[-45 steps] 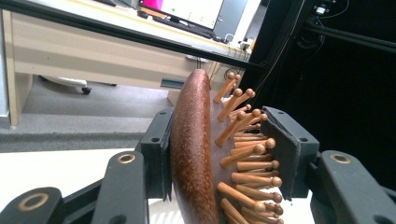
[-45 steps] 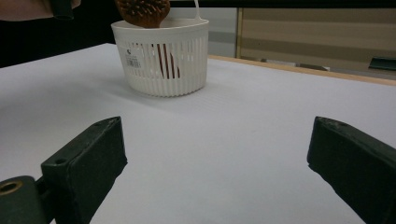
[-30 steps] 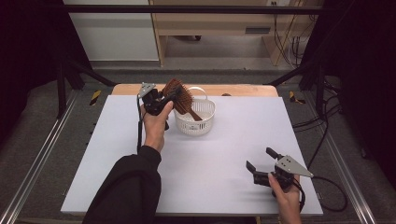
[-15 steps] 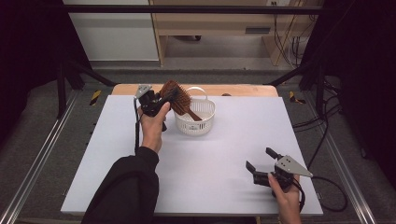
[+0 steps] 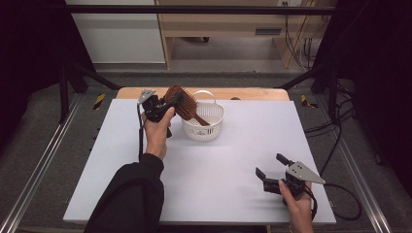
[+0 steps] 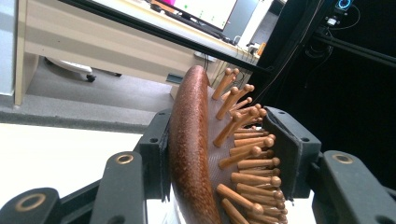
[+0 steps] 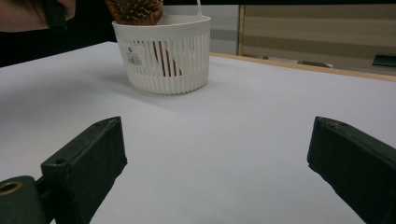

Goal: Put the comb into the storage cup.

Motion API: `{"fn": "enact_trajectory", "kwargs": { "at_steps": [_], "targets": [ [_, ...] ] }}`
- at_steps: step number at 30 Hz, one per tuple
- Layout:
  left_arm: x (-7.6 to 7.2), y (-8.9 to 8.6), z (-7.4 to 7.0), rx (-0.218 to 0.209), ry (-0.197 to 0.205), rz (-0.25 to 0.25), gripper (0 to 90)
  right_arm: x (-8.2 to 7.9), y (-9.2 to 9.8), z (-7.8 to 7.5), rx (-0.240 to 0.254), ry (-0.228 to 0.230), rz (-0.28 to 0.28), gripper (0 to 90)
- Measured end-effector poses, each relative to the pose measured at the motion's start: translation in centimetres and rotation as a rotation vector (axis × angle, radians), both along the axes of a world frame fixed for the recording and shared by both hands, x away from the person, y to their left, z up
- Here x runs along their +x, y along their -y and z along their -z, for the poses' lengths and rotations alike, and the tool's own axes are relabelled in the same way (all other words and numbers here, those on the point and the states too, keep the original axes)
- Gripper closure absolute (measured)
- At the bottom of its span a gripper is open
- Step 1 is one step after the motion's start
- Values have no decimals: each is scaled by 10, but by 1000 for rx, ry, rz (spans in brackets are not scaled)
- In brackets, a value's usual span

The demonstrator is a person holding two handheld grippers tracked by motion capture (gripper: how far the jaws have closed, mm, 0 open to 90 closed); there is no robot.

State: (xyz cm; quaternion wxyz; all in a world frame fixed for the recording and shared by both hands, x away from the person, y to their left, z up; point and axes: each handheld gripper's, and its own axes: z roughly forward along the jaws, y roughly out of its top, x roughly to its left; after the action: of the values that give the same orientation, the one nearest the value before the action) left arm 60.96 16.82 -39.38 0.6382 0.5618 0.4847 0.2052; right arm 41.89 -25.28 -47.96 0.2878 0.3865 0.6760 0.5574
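Hairbrush (image 5: 180,101) first: it is a brown wooden paddle brush with wooden pins, and I have its head clamped in my left gripper (image 5: 171,103) near the far edge of the tabletop (image 5: 233,160), left of centre. Its handle slants down to the right into the white slotted basket (image 5: 203,127), which stands on the tabletop just beside my left hand (image 5: 158,133). In the left gripper view the jaws sit narrow around the brush head (image 6: 196,154): one pad presses the smooth rounded back, the other meets the tips of the pins, with the head standing edge-on between them.

My right gripper (image 5: 273,167) is near the tabletop's near right corner, well apart from the basket. Its jaws stand wide with nothing between them, and the grey three-cornered plate (image 5: 303,172) rides on top. My right hand (image 5: 296,206) holds it low over the white surface; whether it touches the tabletop I cannot tell. In the right gripper view the two black jaws frame bare tabletop, and farther off I see the basket (image 7: 163,56) with a small barcode label (image 7: 134,56) on its wall and the brush (image 7: 135,10) rising out of it.

A strip of the wooden table edge (image 5: 243,93) shows beyond the white top at the far side.
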Motion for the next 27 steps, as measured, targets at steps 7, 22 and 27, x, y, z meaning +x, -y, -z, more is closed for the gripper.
{"fn": "enact_trajectory", "kwargs": {
  "at_steps": [7,22,27],
  "targets": [
    [0,-1,0,5,-3,1,463,0,0,0,0,0,-2,46],
    [2,-3,2,-4,-16,-12,453,0,-1,0,-5,0,4,45],
    [3,-3,3,-6,-19,-16,450,0,0,0,-5,-1,4,45]
  ]
}}
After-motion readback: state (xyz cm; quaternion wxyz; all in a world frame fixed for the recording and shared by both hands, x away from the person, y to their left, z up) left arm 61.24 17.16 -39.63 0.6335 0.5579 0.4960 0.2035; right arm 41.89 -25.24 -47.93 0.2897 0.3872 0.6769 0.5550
